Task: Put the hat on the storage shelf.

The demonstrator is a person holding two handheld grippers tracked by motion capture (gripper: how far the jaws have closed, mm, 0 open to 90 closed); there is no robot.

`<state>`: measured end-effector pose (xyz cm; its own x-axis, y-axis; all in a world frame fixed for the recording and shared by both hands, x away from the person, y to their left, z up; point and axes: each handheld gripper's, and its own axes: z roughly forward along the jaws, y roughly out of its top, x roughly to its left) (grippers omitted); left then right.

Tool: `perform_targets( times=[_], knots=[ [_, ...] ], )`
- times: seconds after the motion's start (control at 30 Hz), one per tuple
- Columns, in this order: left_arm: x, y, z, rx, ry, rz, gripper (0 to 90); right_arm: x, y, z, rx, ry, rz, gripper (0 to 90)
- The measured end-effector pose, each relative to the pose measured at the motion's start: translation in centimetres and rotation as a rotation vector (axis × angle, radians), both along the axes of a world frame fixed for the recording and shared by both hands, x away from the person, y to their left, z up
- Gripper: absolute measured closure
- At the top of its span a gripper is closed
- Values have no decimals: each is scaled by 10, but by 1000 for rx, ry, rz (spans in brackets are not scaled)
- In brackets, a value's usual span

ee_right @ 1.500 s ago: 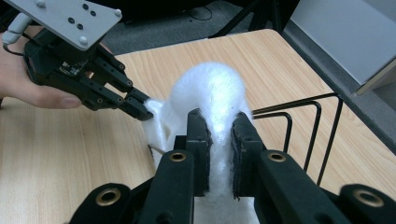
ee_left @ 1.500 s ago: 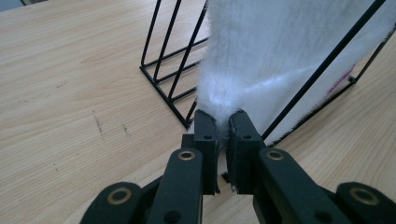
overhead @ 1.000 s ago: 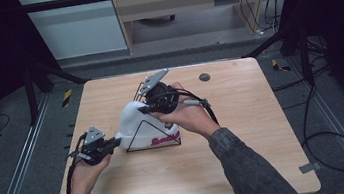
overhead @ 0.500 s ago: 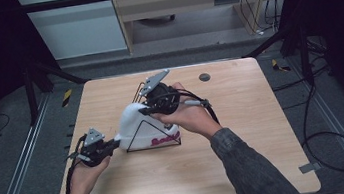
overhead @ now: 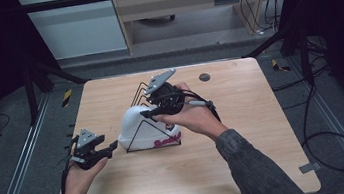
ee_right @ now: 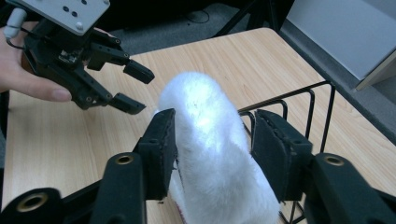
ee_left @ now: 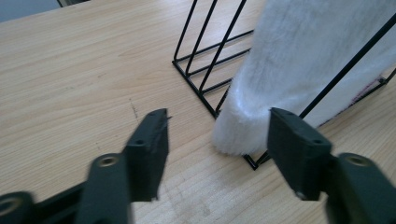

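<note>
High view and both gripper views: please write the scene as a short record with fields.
item: white fluffy slipper, lying in the black wire rack
surface: wooden table
left tool: jaws have just been opening, nothing pressed, slipper tip just beyond them
right tool: jaws have just been opening, slipper between them, pads not clearly pressing
other: small dark round thing near the far edge

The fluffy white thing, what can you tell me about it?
The white slipper looks soft and furry, with a pink print on its sole. It stands on edge in a black wire rack on the table. The right gripper has its jaws around it, just opened, pads seemingly off the fur.
</note>
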<state>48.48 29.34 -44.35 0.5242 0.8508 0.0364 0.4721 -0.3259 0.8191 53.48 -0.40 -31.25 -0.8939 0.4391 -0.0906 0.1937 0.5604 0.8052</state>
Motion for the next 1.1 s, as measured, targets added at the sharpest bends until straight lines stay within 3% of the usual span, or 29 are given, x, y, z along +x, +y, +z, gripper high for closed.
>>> perform_targets(
  times=[0.27,0.4,0.6,0.67,0.77,0.8,0.87,1.03,1.07,1.1],
  knots=[
    [-3,0,2,-21,10,8,103,-3,-4,3,15,-16,-25,390],
    [-5,1,3,-29,29,12,45,-3,-9,7,42,-37,-87,237],
    [-8,5,-1,-8,47,-13,24,-6,-22,13,64,-84,-175,136],
    [-9,9,-6,-9,56,1,24,-7,-39,14,68,-103,-235,95],
    [-11,12,-9,-7,66,-6,26,-9,-53,13,69,-112,-268,91],
    [-13,14,-12,1,68,-25,25,-12,-69,10,74,-112,-299,88],
    [-14,14,-12,11,70,-34,25,-14,-81,8,81,-109,-315,86],
    [-16,15,-10,5,76,-23,26,-19,-106,-2,70,-91,-353,96],
    [-17,15,-10,3,78,-23,26,-21,-118,-9,59,-86,-371,145],
    [-17,15,-10,3,78,-23,26,-21,-118,-9,59,-86,-371,145]
  ],
)
